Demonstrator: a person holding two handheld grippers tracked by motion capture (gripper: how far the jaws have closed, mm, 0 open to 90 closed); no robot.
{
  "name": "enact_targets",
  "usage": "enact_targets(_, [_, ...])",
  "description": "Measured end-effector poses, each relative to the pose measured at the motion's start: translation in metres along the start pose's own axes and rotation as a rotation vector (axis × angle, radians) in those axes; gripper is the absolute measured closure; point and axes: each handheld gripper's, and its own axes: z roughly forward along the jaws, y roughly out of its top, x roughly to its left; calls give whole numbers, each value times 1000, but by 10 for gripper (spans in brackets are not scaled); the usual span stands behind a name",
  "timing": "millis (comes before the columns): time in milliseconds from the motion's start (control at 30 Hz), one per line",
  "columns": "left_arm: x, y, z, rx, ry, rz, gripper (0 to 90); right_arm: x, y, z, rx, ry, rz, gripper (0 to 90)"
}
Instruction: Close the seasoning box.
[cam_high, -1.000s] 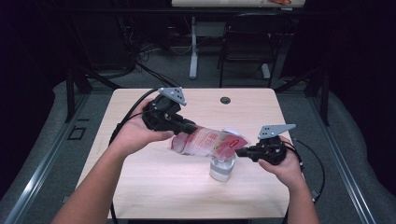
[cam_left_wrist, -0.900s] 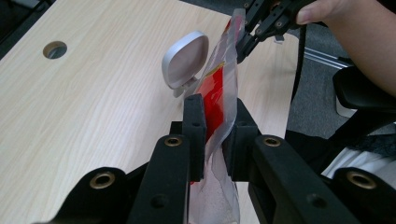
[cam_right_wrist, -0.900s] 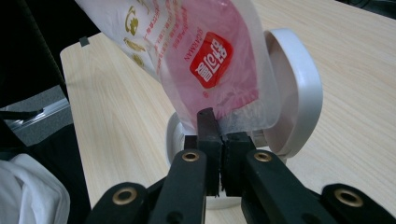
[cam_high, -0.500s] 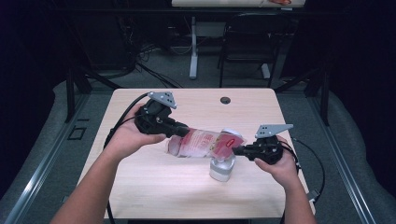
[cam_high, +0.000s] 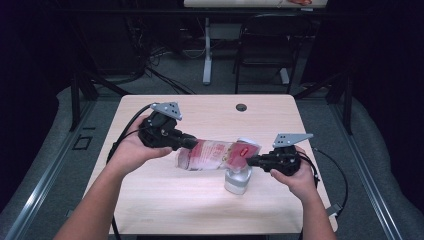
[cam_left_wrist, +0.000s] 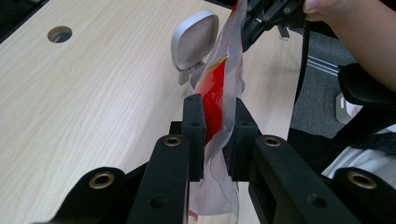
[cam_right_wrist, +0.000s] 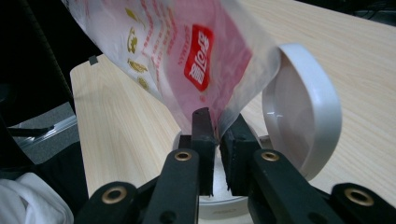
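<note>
Holding a red-and-clear printed plastic pouch (cam_high: 217, 154) stretched between our two hands, we keep it above the pale wooden worktop (cam_high: 200, 200), its right end over a small white lidded container (cam_high: 237, 179) whose hinged lid stands open.

Left gripper (cam_high: 192, 143): in its own view the black fingers (cam_left_wrist: 194, 126) are clamped on one end of the pouch, the film pinched flat between them.

Right gripper (cam_high: 248, 161): in its own view the fingers (cam_right_wrist: 204, 135) have just been opening. They now stand slightly apart with the lower corner of the pouch between them, and we cannot tell whether the pads press on the film.

Progress, as we judge it: the pouch is lifted, carried to the container and tilted mouth-down toward its opening. No contents can be seen falling, so the emptying itself, and any closing of the lid afterwards, appear to remain.

Change from the earlier high views: our left hand has drawn back toward the left edge and sunk a little, so the pouch now lies longer and flatter across the worktop. Our right hand sits in much the same place beside the container.
</note>
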Motion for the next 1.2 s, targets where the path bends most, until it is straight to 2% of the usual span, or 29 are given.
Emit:
enact_targets(100, [1, -4, 0, -6, -1, -5, 811, 1, -1, 5, 13, 6, -7, 829])
enact_targets(333, [5, -16, -1, -17, -4, -21, 810, -3, -6, 11, -13, 52, 20, 814])
enact_targets(467, [6, -22, -2, -27, 2, -25, 807, -3, -7, 15, 1, 69, 19, 787])
enact_targets(733, [11, -37, -2, -33, 7, -39, 795, -3, -7, 17, -21, 92, 19, 795])
enact_targets(900, [13, -46, -1, -33, 7, -50, 792, -1, -6, 19, -30, 107, 18, 819])
enact_targets(1200, [17, -66, 2, -48, 2, -80, 790, 4, -3, 20, -39, 97, -19, 886])
